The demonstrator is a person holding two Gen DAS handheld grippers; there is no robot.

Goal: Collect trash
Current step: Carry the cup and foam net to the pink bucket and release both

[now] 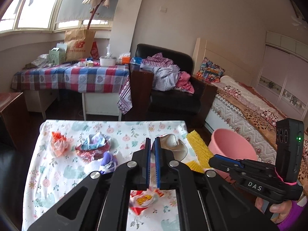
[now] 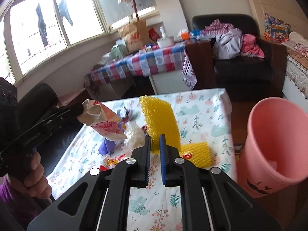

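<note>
My left gripper (image 1: 152, 139) is shut on a beige and pink paper wrapper (image 1: 174, 146), lifted above the floral-cloth table (image 1: 119, 129). The right wrist view shows that wrapper (image 2: 105, 123) hanging from the left gripper (image 2: 81, 108) at the left. My right gripper (image 2: 155, 137) is shut on a yellow foam net (image 2: 156, 117), which stands up from its fingers over the table (image 2: 204, 104). In the left wrist view, the right gripper (image 1: 214, 158) and its net (image 1: 199, 148) are beside a pink bin (image 1: 231, 144). That bin (image 2: 273, 140) stands off the table's right edge, mouth open.
Loose trash lies on the table: an orange-white wrapper (image 1: 59, 144), crumpled coloured paper (image 1: 94, 146), a purple piece (image 1: 108, 159), a red-yellow snack wrapper (image 1: 144, 200), and a second yellow net (image 2: 196, 152). A black armchair (image 1: 173, 96) and a bed (image 1: 250, 111) stand beyond.
</note>
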